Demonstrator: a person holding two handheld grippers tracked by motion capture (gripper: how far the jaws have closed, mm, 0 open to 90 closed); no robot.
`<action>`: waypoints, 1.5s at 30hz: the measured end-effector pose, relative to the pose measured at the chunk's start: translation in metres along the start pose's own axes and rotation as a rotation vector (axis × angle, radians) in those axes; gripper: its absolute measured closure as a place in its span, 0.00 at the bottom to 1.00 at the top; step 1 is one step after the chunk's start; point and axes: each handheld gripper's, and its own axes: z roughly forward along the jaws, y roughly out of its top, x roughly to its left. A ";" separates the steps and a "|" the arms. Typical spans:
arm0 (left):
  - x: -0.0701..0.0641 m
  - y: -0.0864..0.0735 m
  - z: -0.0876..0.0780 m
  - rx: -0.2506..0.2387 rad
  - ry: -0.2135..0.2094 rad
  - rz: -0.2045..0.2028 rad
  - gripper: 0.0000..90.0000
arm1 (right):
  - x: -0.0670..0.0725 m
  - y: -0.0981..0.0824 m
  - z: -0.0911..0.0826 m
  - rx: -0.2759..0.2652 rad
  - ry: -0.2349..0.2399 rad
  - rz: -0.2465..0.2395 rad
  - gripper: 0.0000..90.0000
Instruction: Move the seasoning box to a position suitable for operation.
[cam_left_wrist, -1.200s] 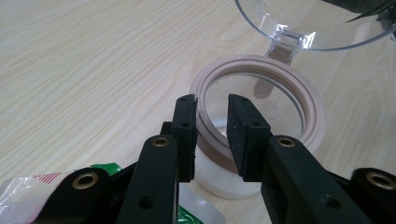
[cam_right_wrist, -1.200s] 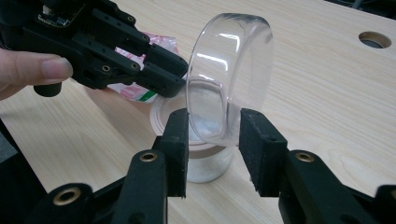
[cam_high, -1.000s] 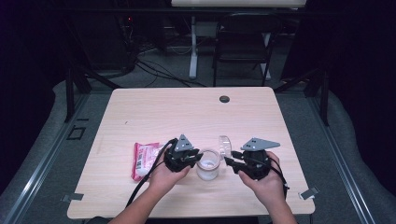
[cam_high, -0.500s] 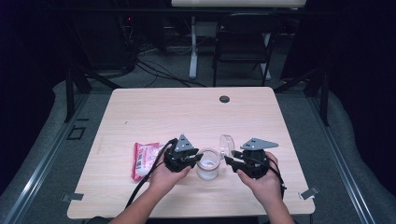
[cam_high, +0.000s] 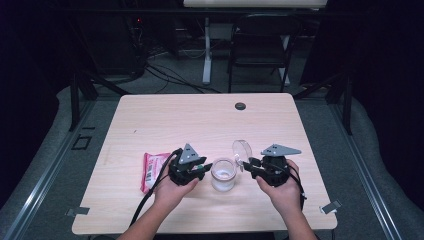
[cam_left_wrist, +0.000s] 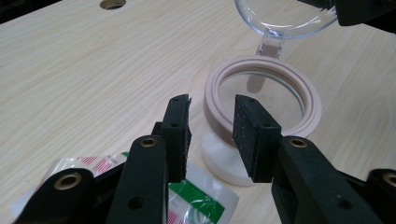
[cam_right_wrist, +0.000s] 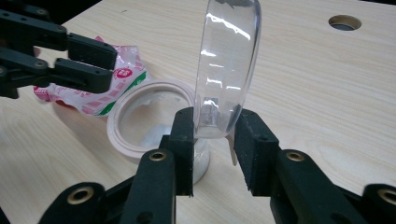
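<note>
Since the earlier frame, nothing had visibly moved. The right gripper (cam_right_wrist: 212, 135) clamped the clear hinged lid (cam_right_wrist: 226, 70), holding it upright just ahead of its jaws. The left gripper (cam_left_wrist: 211, 123) stood released, its jaws parted at the near rim of the jar (cam_left_wrist: 264, 100). To proceed well, the left gripper should probably steady the jar while the lid swings. Count: one jar, one lid, one red-and-white packet (cam_high: 152, 170), two grippers.

Overhead light is brightening my table (cam_high: 165, 120); surroundings are staying dark; glare is streaking the clear lid (cam_right_wrist: 229, 65).
</note>
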 end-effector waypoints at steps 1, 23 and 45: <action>0.001 -0.001 -0.002 -0.005 0.001 -0.002 0.74 | -0.001 0.001 0.001 0.003 -0.002 0.000 0.77; 0.040 -0.057 -0.054 -0.039 0.145 -0.078 0.60 | -0.033 0.016 0.027 -0.040 0.051 0.053 0.83; 0.050 -0.084 -0.068 -0.038 0.213 -0.031 0.52 | -0.033 0.015 0.032 -0.061 0.014 0.042 0.82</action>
